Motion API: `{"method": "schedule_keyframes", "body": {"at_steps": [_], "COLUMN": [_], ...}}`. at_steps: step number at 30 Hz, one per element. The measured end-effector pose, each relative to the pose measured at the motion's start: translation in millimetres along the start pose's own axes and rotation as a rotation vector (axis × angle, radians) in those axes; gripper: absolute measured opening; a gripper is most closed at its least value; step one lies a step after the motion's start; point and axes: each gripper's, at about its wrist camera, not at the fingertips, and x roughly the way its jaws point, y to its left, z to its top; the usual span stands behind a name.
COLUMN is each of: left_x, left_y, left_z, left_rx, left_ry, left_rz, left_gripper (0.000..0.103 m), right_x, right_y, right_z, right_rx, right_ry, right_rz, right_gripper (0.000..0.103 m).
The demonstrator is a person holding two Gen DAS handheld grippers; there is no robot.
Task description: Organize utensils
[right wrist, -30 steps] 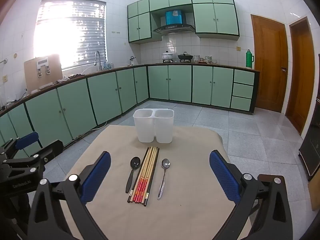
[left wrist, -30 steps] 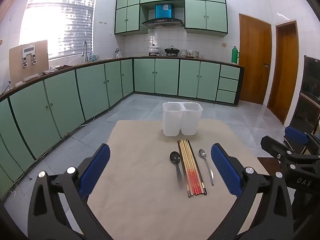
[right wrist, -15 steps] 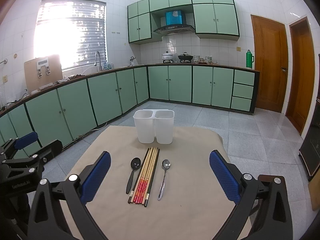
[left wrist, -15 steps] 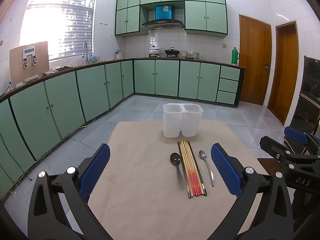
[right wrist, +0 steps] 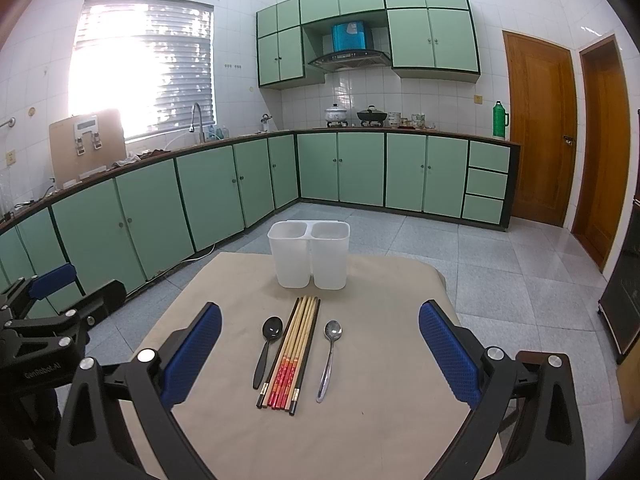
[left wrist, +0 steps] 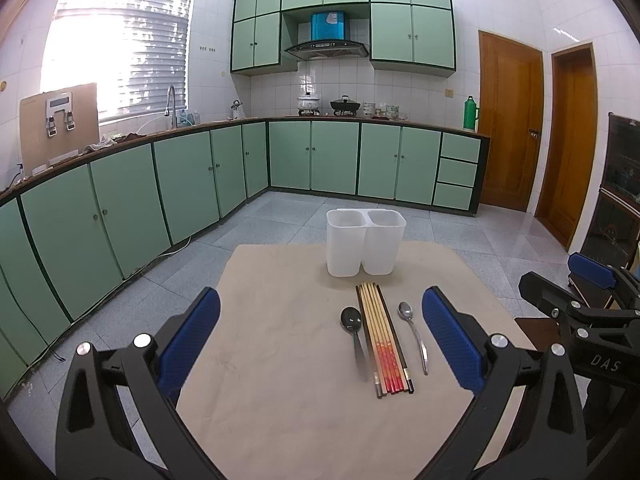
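Note:
A white two-compartment holder stands empty at the far side of a beige mat. In front of it lie a black spoon, a bundle of several chopsticks and a metal spoon, side by side. My left gripper is open and empty, held above the mat's near left. My right gripper is open and empty, above the mat's near side. Each gripper shows at the edge of the other's view.
The mat covers a small table in a kitchen. Green cabinets run along the left and back walls. Grey tiled floor surrounds the table. Wooden doors are at the right.

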Motion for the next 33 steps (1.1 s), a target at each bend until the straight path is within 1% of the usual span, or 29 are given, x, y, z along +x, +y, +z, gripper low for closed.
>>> {"method": "schedule_keyframes", "body": {"at_steps": [5, 7, 33], "left_x": [-0.1, -0.8, -2.4], "left_y": [-0.1, 0.4, 1.5], "left_z": [-0.2, 0.2, 1.2], "left_rx": [0.0, 0.001, 0.002], "left_ry": [0.0, -0.001, -0.003], "left_rz": [0.001, 0.001, 0.003], "left_gripper": [0.098, 0.098, 0.098], "right_x": [1.8, 2.0, 1.8], "right_y": [-0.8, 1.1, 1.2], "right_z": [-0.7, 6.0, 5.0], "right_rx": [-0.001, 0.0, -0.001], "right_ry": [0.001, 0.001, -0.001], "right_rz": [0.0, 0.0, 0.0], "right_gripper": [0.097, 0.097, 0.097]}}
